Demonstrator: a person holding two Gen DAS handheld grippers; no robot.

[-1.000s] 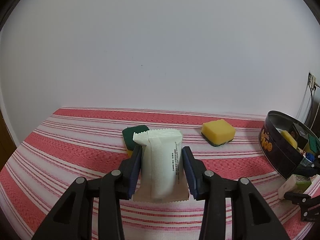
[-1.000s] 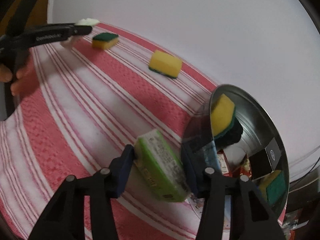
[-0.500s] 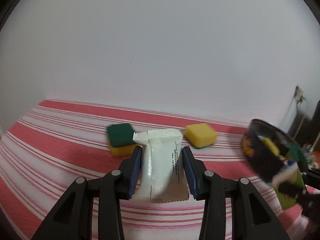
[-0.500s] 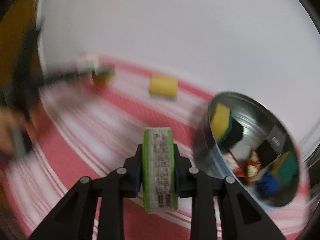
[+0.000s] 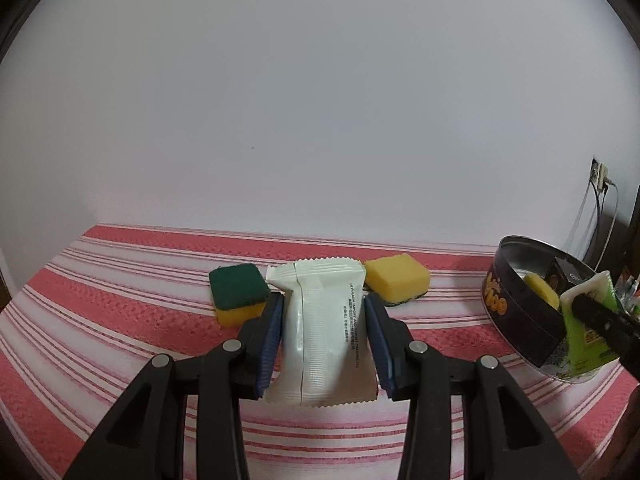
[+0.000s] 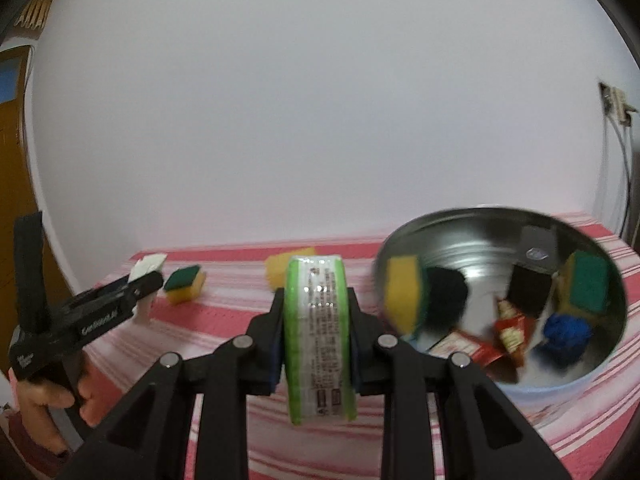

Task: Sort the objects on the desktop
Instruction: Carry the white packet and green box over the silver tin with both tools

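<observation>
My left gripper [image 5: 324,332] is shut on a white sealed packet [image 5: 322,328], held upright above the red-and-white striped cloth [image 5: 120,320]. My right gripper [image 6: 316,324] is shut on a green-edged white packet [image 6: 318,336], lifted edge-on just left of the round metal tin [image 6: 500,308]. That tin [image 5: 516,312] sits at the right in the left wrist view, with the green packet [image 5: 588,332] beside it. Two yellow-and-green sponges lie at the back: one green side up [image 5: 238,292], one yellow side up [image 5: 396,280].
The tin holds several things: sponges [image 6: 404,296], a red packet [image 6: 512,332], a blue object [image 6: 564,336] and a black box [image 6: 528,292]. A hand [image 6: 36,396] grips the left tool's handle. A white wall stands behind the table; cables hang at the far right [image 5: 600,216].
The right gripper closed on the green packet, rolled it upright and lifted it off the cloth beside the tin. The left gripper kept its hold on the white packet and turned slightly.
</observation>
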